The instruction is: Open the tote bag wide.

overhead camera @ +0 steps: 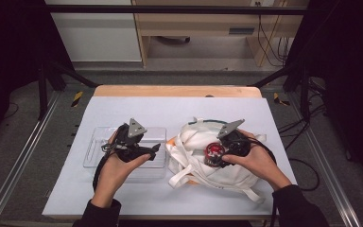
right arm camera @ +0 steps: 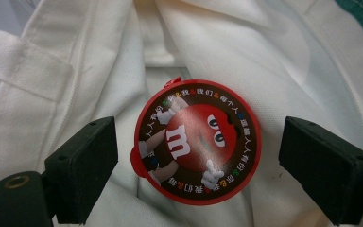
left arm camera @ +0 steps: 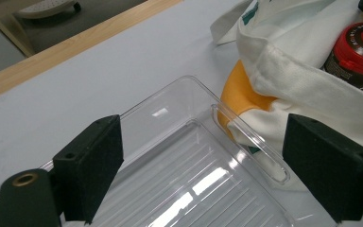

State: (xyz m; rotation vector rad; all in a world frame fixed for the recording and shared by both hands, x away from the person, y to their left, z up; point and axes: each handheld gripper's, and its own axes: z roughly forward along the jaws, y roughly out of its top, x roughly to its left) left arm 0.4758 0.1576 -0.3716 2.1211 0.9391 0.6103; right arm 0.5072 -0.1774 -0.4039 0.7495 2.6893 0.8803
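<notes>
We centre our wide-open right gripper point(right arm camera: 198, 156) on the round red-lidded candy tub point(right arm camera: 197, 142) in the white cloth bag point(right arm camera: 288, 71), then close squarely; left gripper point(left arm camera: 203, 165) open over clear plastic tray point(left arm camera: 170, 156)

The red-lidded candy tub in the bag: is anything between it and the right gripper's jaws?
Nothing visible. The right gripper is open, one jaw on each side of the candy tub, with a clear gap on both sides. The white cloth bag lies under and around the tub.

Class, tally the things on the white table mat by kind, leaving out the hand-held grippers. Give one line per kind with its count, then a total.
Clear plastic tray: 1
White cloth bag: 1
Red-lidded candy tub: 1
Orange thing half under the bag: 1
Total: 4
</notes>
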